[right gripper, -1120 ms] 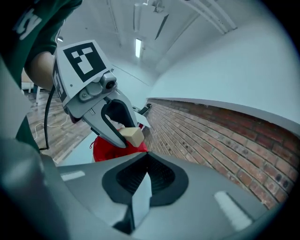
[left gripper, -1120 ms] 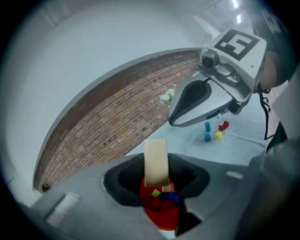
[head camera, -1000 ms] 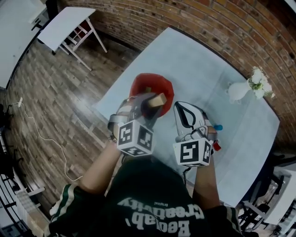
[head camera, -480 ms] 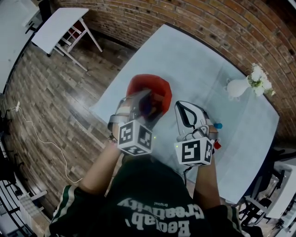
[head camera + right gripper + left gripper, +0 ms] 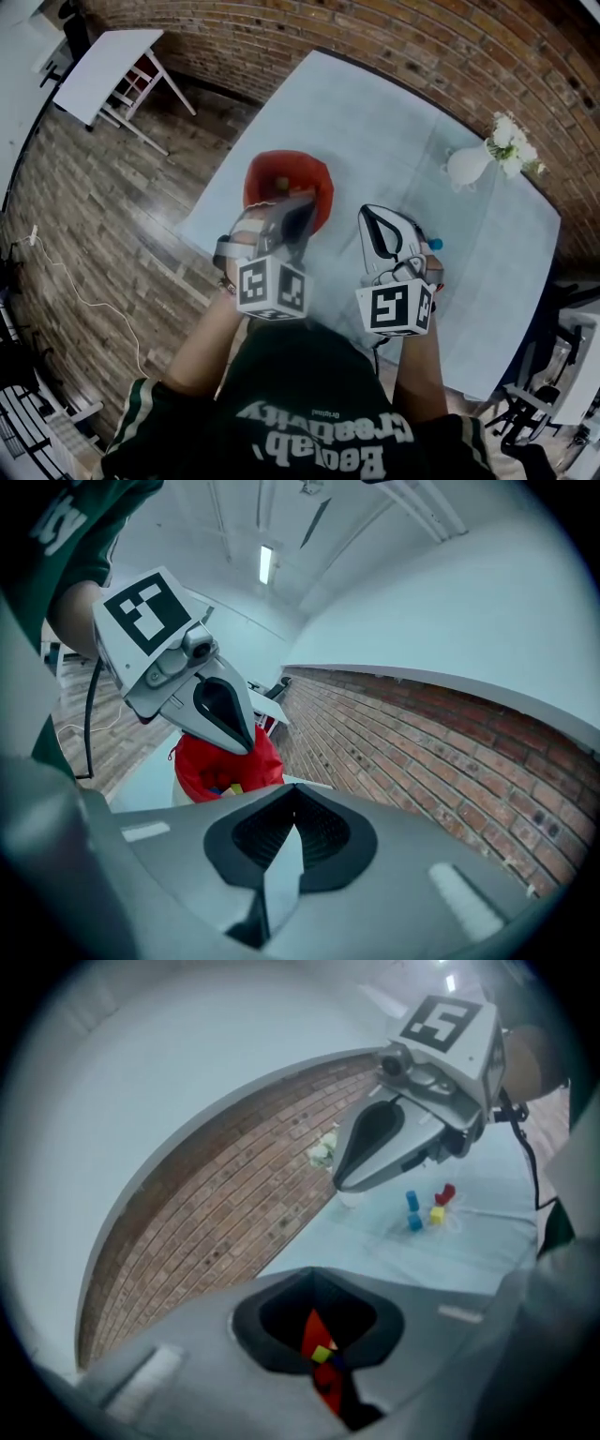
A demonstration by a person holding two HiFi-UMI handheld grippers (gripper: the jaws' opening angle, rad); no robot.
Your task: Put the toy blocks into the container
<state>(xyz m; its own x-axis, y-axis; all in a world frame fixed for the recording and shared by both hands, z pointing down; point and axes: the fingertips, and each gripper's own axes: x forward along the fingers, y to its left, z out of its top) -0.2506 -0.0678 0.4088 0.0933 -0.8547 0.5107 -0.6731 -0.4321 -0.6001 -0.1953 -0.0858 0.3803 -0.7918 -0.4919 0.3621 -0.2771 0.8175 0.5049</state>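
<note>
My left gripper (image 5: 302, 206) hangs with its tip over the near rim of the red container (image 5: 279, 176). The container stands at my 12 o'clock, near the left edge of the tabletop (image 5: 375, 112). The left jaws have just been closing and now meet with nothing between them. Through the thin slit they leave I see the container's red inside and a yellow block (image 5: 322, 1354) lying in it.

My right gripper (image 5: 370, 212) is just beside the left one, at its 3 o'clock, with its jaws together and empty as well.

The loose toy blocks (image 5: 437, 1214) lie on the tabletop at the right gripper's 3 o'clock. There are two blue, one yellow and one red, close together. A white vase of flowers (image 5: 469, 167) stands well apart at 1 o'clock.
</note>
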